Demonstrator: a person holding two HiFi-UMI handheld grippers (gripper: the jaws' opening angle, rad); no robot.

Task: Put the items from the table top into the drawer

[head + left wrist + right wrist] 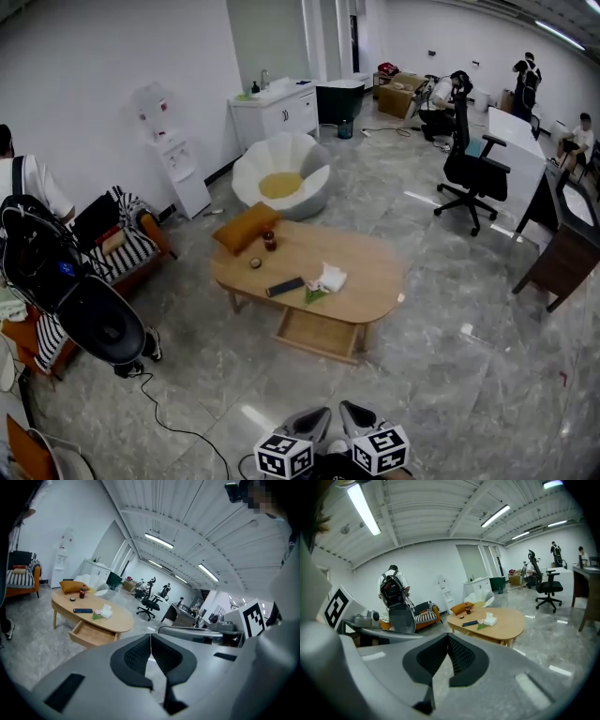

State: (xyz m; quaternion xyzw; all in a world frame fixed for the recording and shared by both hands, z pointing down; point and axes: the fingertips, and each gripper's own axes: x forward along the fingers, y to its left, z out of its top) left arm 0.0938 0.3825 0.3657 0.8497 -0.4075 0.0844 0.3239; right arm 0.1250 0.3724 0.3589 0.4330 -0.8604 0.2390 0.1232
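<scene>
Head view, looking down: the left gripper (317, 417) and right gripper (354, 412) sit side by side at the bottom edge, well apart from the wooden table (375, 281). Its drawer (319, 335) hangs open on the near side, and I see nothing in it.

On the tabletop lie a dark remote (285, 287) and, just beside it, a white tissue pack (331, 277). A green scrap (315, 295) touches the pack; it may be a leaf, but it is too small to call. Further back stand a small bottle (269, 240), a small round lid (255, 263) and an orange cushion (246, 227) at the far corner.

The gripper views settle the jaws: the left pair meets in a closed seam with nothing between, and the right pair is also pressed together and empty.

Only the left gripper view takes in the ceiling light strips (158, 540). Only the right gripper view shows a person with a backpack (393, 590) standing full height by the striped sofa (423, 613).

Around the table there is a glossy grey marbled floor (441, 375). A white petal-shaped seat (281, 173) stands behind the table, a water dispenser (183, 173) stands at the wall, and a black office chair (473, 173) is off to the right.
</scene>
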